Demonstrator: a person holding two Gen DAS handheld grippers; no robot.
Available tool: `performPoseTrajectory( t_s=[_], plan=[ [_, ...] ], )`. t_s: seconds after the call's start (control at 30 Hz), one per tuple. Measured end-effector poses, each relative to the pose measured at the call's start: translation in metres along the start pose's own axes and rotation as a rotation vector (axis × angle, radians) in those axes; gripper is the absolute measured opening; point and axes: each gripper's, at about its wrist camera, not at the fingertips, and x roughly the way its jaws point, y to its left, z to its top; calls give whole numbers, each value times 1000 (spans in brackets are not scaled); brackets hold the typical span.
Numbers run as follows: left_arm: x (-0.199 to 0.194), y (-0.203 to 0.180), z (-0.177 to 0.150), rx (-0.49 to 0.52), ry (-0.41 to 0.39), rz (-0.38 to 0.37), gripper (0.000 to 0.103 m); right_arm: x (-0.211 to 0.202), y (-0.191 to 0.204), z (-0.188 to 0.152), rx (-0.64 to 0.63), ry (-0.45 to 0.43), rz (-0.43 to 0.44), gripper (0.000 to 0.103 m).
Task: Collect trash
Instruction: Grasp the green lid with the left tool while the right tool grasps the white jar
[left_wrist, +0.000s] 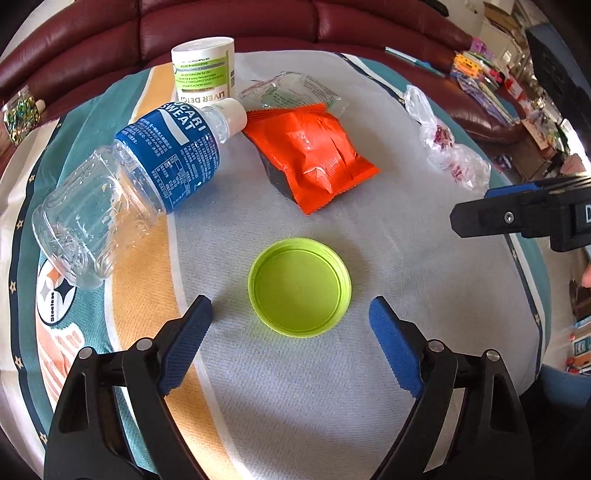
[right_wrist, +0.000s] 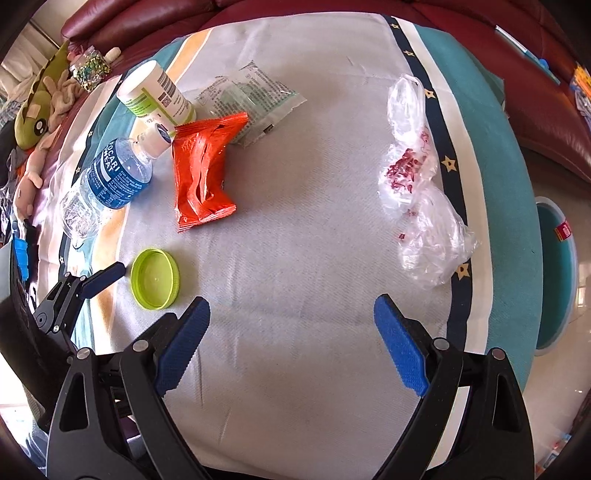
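Beyond the left claw (left_wrist: 290, 314), the white jar (left_wrist: 203, 70) is hiding part of its label behind the bottle (left_wrist: 147, 177). The right claw (left_wrist: 480, 218) is being cut off by the picture's right edge, and the clutter far right of it is blurring.

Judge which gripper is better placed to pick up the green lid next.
Left. The left gripper is open with the green lid centred just ahead of its fingers. The right gripper faces bare cloth, with the lid off to its side.
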Motion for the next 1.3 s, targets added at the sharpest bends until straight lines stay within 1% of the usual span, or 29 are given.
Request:
performPoseTrajectory(
  t_s=[0.03,0.07,0.1,0.17,0.27,0.37,0.47,0.67,0.8,0.87,1.0,1.17,1.2,1.23,1.3],
  plan=[
    [0,-2,0,11,-10,12,76,1,2,1,-1,2,1,86],
    [-1,-5,0,24,-21,31,61,2,4,1,-3,4,1,86],
    [-1,-5,1,29,-28,40,56,3,4,1,-4,5,0,86],
    [-2,-2,2,10,-30,17,55,5,7,2,-7,7,-1,86],
    [-3,1,5,-9,-37,0,55,7,11,6,-14,11,-7,86],
    [-10,4,11,-25,-59,-15,55,6,19,14,-24,9,-4,87],
    [-21,7,22,-35,-89,-20,55,0,28,27,-32,-12,2,86],
    [-48,26,51,-66,-163,-27,55,-22,44,67,-42,-91,18,86],
    [-64,52,74,-102,-209,-2,55,-33,58,101,-71,-133,42,86],
    [-66,68,84,-121,-218,8,55,-34,70,118,-88,-144,56,86],
    [-64,98,98,-171,-217,22,55,-22,95,145,-114,-133,91,86],
    [-64,122,103,-211,-209,41,55,5,118,168,-124,-88,127,86],
    [-64,126,103,-216,-206,46,55,10,123,172,-131,-83,127,84],
    [-62,129,103,-221,-200,52,55,15,127,174,-137,-77,127,79],
    [-58,136,102,-234,-187,60,55,26,133,177,-144,-59,130,75]
  ],
)
